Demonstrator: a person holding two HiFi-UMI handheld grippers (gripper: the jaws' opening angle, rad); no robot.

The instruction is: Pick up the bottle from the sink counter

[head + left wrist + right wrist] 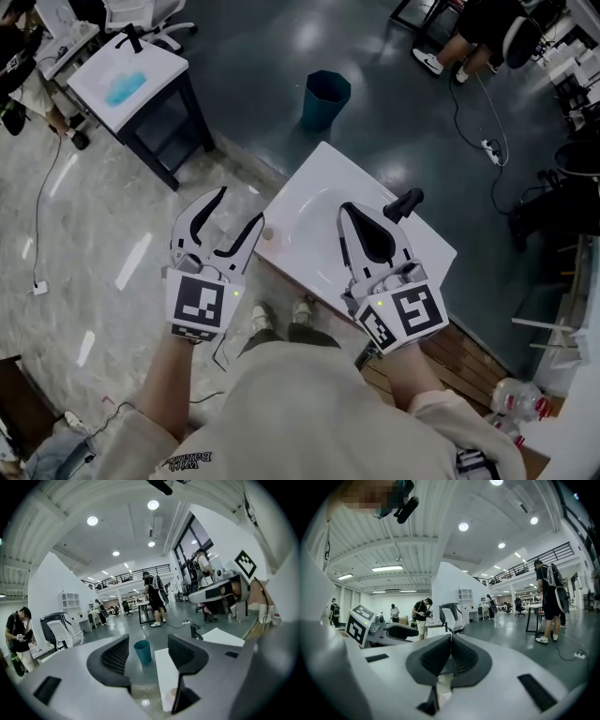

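I see no bottle on the white sink counter (319,178). It carries a black faucet (405,203) and, near its left edge, a small round pale object (267,234) that I cannot identify. My left gripper (240,208) hangs open just left of that edge, with nothing between its fingers. The left gripper view looks past the open left gripper (146,641) at the counter's edge (164,672), the pale object (171,695) and the faucet (194,631). My right gripper (344,206) is shut and empty above the basin. The right gripper view shows that gripper (451,637) with its pads touching.
A teal bin (325,97) stands on the dark floor beyond the counter and shows between the left jaws (142,651). A white table (131,75) is at the far left. Clear plastic bottles (514,398) lie low at the right by wooden boards. People stand around the room.
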